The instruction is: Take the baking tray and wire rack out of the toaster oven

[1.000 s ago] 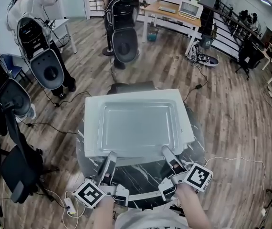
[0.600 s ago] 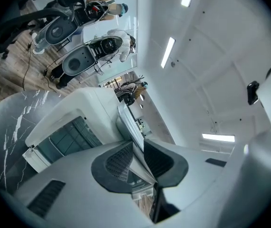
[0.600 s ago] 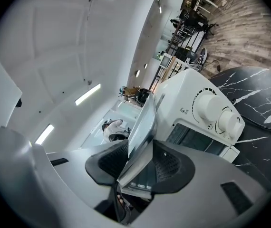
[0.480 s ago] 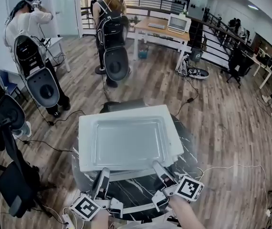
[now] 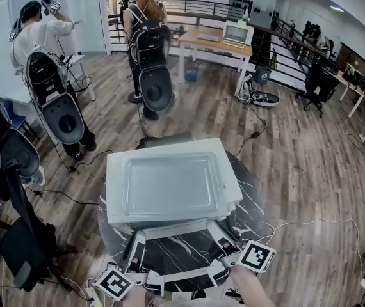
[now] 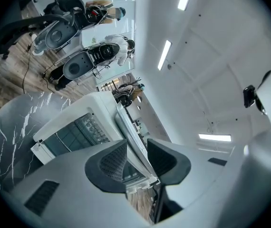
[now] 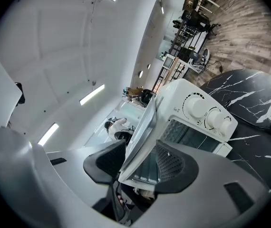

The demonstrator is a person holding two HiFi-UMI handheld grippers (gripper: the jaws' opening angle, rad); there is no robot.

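The baking tray lies flat on top of the white toaster oven, which stands on the black marble table; a second ago both pairs of jaws sat narrower on its near rim; now the left gripper and right gripper have just been opening and stand released, the rim running between their jaws; both have drawn slightly back from the tray.

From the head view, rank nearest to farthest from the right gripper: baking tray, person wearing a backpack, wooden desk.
1. Baking tray, rim between the right gripper's jaws, which have just been opening.
2. Person wearing a backpack, standing mid-room, upper left.
3. Wooden desk, far back.
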